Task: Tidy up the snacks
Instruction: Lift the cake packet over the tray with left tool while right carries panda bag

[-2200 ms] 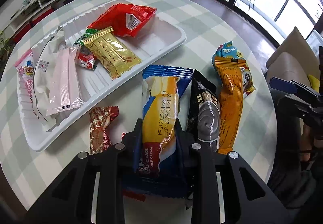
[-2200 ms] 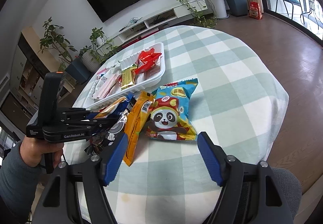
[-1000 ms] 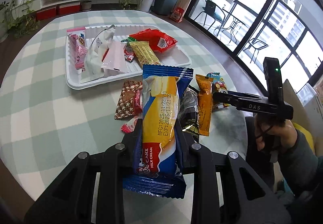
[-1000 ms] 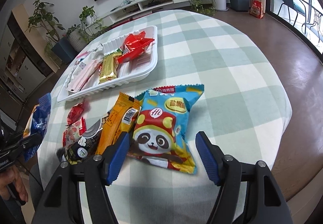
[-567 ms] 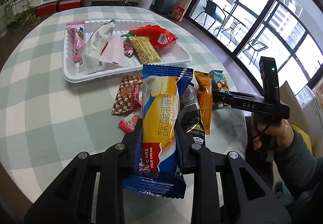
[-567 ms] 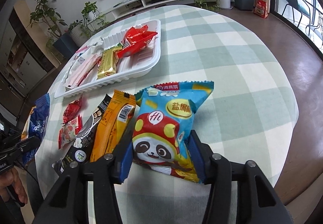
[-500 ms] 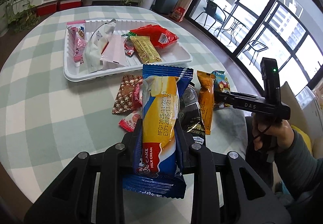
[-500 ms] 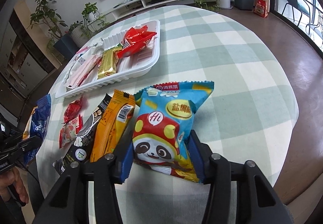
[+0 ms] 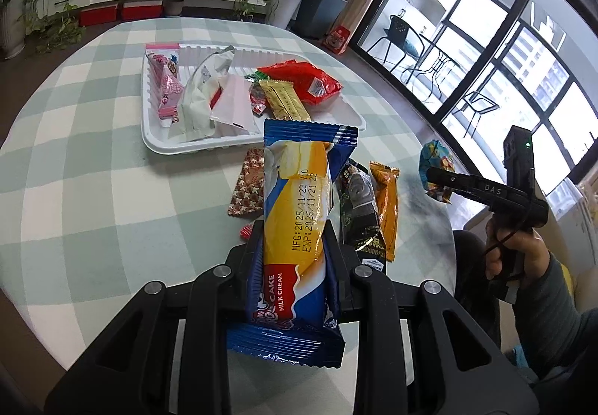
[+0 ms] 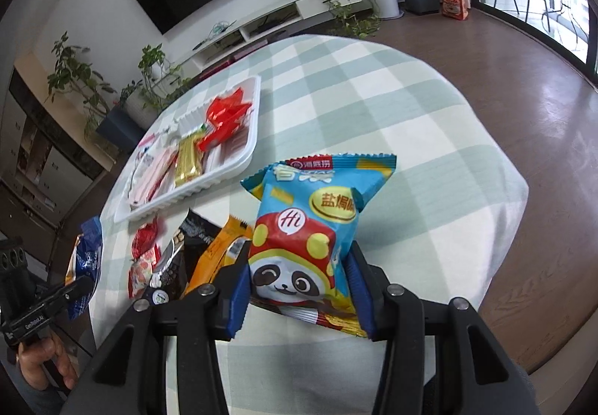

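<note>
Left wrist view: the left gripper [image 9: 293, 250] is angled down over the counter [image 9: 74, 172], its fingers clamped on a blue and yellow cake packet [image 9: 299, 224] held above the loose snacks, with the white tray [image 9: 149, 138] beyond; the right gripper [image 9: 435, 177] is seen at right, gripped by a hand [image 9: 519, 250]. Right wrist view: the right gripper [image 10: 299, 288] is tilted down, its blue fingers [image 10: 239, 295], just closed in, pressed on a panda snack bag [image 10: 310, 231] lifted off the counter.

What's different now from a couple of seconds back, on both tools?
The right tool has just closed its jaws on the panda snack bag and lifted it off the table. The left tool, clamped on the milk cream cake pack, lifted it earlier and keeps holding it. The tray and the other snacks stayed put.
</note>
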A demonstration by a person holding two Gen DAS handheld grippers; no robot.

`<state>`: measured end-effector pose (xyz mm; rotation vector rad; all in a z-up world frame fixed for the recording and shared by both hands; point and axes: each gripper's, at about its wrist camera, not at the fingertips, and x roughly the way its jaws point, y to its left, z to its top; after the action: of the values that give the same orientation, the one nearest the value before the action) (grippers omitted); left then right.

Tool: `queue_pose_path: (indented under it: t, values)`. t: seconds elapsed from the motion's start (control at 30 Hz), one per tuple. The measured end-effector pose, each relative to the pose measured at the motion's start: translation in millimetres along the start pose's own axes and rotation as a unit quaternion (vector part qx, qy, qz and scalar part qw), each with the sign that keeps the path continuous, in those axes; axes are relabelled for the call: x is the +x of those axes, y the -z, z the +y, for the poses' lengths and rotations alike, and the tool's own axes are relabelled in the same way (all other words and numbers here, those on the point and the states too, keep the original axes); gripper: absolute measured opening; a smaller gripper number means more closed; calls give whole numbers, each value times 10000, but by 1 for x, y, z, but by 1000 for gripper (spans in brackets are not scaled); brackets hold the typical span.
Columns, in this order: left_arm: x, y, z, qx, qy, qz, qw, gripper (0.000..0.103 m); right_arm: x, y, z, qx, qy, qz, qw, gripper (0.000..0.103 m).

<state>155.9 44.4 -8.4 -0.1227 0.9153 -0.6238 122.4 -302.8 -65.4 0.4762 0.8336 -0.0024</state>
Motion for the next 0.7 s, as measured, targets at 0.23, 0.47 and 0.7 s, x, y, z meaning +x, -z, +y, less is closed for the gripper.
queue_pose_path:
  t: [0.23, 0.47, 0.7]
  values:
    - [-30, -36, 19, -60, -185, -442, 9988, 25, -33, -42, -4, 102, -151, -473, 9987, 50]
    - [-36, -105, 20, 101, -198, -768, 9968, 25, -51, -98, 73, -742, -665, -928, 9907, 50]
    - [13, -150, 20, 77, -292, -706, 9970, 25, 4, -131, 149, -1335, -1078, -646, 9830, 50]
